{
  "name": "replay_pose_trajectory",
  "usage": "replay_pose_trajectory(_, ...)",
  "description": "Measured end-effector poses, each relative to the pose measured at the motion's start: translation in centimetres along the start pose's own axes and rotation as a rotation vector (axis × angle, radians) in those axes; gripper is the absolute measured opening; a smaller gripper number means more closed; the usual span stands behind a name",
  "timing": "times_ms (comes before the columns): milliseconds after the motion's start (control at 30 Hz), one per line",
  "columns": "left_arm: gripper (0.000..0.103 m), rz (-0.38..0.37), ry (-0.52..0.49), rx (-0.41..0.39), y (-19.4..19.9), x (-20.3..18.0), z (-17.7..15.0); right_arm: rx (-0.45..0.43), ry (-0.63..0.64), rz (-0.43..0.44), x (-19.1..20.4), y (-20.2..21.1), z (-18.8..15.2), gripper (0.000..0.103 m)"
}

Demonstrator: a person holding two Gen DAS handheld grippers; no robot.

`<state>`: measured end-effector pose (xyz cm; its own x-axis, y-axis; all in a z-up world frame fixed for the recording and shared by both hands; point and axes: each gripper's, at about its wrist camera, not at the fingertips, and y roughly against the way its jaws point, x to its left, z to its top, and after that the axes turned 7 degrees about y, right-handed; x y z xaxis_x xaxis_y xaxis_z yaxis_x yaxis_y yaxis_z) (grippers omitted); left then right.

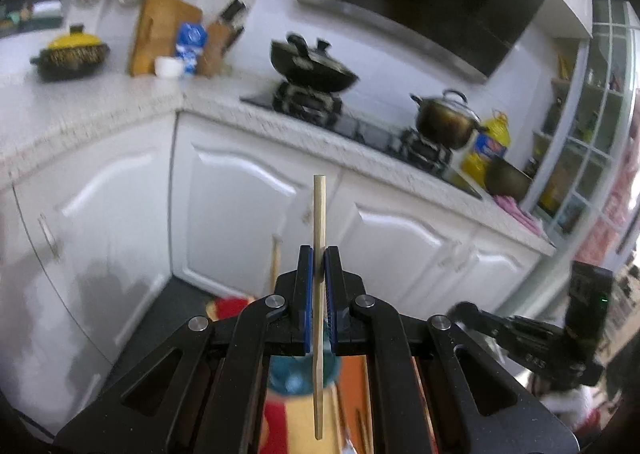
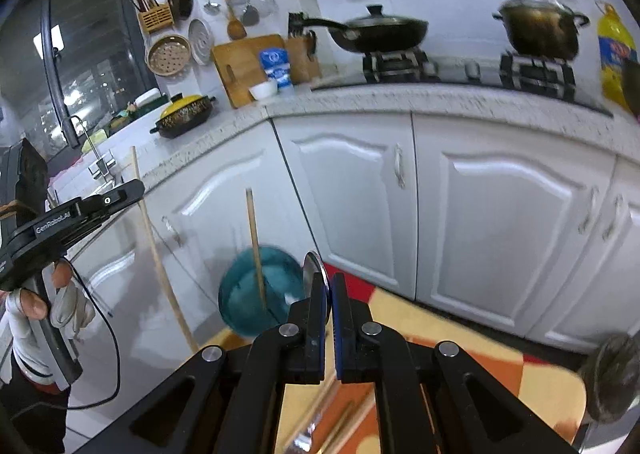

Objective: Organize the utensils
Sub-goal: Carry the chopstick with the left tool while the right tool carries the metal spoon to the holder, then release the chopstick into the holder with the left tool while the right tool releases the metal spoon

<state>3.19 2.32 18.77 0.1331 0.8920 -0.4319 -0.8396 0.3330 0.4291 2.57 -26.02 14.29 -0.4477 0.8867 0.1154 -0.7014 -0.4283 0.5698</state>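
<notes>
My left gripper (image 1: pixel 319 254) is shut on a wooden chopstick (image 1: pixel 319 214) that stands upright between its blue pads, its top end well above the fingertips. My right gripper (image 2: pixel 329 279) is shut on a metal spoon (image 2: pixel 314 266), whose round bowl sticks up at the fingertips. A teal glass cup (image 2: pixel 256 294) stands on the orange and yellow mat (image 2: pixel 440 334) with one chopstick (image 2: pixel 255 242) upright in it. The left gripper (image 2: pixel 132 188) and its chopstick (image 2: pixel 154 250) also show at the left of the right wrist view. The cup (image 1: pixel 296 378) lies below the left gripper.
White cabinet doors (image 2: pixel 500 222) and a speckled countertop (image 2: pixel 400 98) run behind. A wok (image 2: pixel 380 32), a pot (image 2: pixel 540 26) and a yellow oil bottle (image 2: pixel 614 58) sit on the stove side. More utensils (image 2: pixel 332 430) lie on the mat under the right gripper.
</notes>
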Motion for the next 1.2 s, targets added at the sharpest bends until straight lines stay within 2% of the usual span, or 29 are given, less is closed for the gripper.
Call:
replay_pose_trajectory(200, 0.004, 0.097, -0.01, -0.106, -2.1, 0.6, 0.9, -0.048, 0.051, -0.067, 1.4, -2.7, 4.2, 0.002)
replay_pose_trajectory(400, 0.004, 0.154, -0.015, -0.109, -5.5, 1.6, -0.1, -0.04, 0.132, -0.139, 3.0, -7.4, 5.8, 0.002)
replay_pose_trajectory(633, 0.004, 0.184, -0.02, -0.082, -8.2, 2.6, -1.4, 0.01, 0.223, -0.169, 4.8, -12.4, 4.6, 0.003)
replay_pose_trajectory(833, 0.004, 0.194, -0.022, -0.016, -9.5, 3.4, -3.6, 0.08, 0.268, -0.14, 5.4, -14.2, 2.7, 0.003)
replay_pose_trajectory(1067, 0.004, 0.205, -0.008, 0.049, -10.1, 3.9, -5.8, 0.16, 0.207, -0.072, 4.5, -15.4, 0.6, 0.005)
replay_pose_trajectory(1200, 0.004, 0.205, 0.009, 0.077, -10.1, 4.0, -6.3, 0.179, 0.102, 0.013, 3.3, -15.3, 0.0, 0.006)
